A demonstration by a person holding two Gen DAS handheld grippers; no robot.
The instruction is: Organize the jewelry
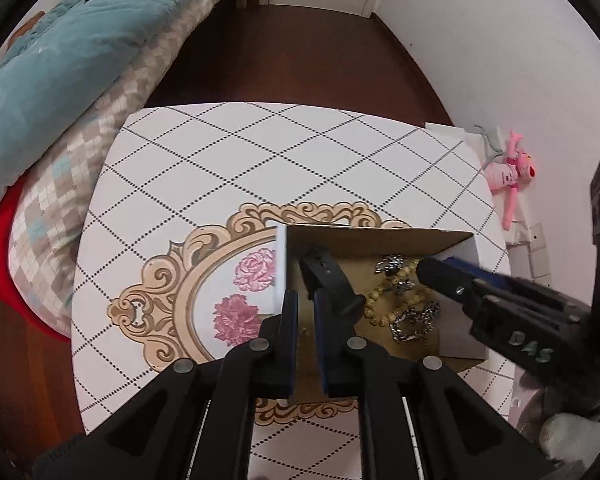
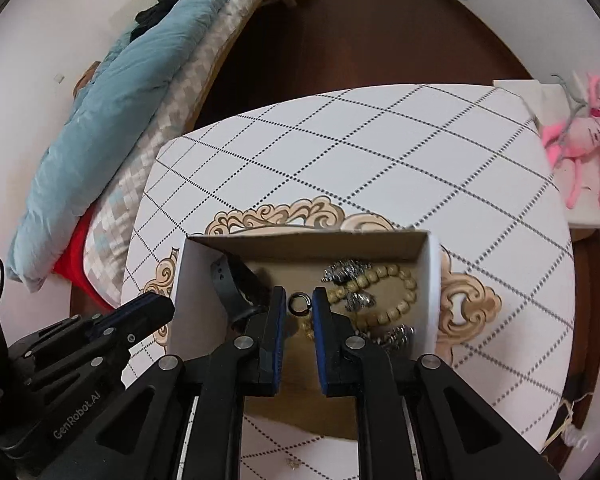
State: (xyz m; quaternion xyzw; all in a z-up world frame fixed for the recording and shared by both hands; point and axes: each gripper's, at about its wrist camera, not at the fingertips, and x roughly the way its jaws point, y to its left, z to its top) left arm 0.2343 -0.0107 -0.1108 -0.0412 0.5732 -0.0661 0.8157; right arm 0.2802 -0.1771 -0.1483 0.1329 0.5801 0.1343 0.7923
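Left wrist view: the left gripper [image 1: 306,312] straddles the cardboard box's [image 1: 380,240] left wall, jaws narrowly parted around it; whether they pinch it, I cannot tell. Inside lie a black watch strap [image 1: 332,280], bead bracelet [image 1: 388,292] and silver chain [image 1: 414,322].

Right wrist view: only here shows the right gripper [image 2: 299,304] over the box, clenched on a dark ring [image 2: 299,304]. The table [image 2: 340,152] appears bare of jewelry, so the task looks nearly done.
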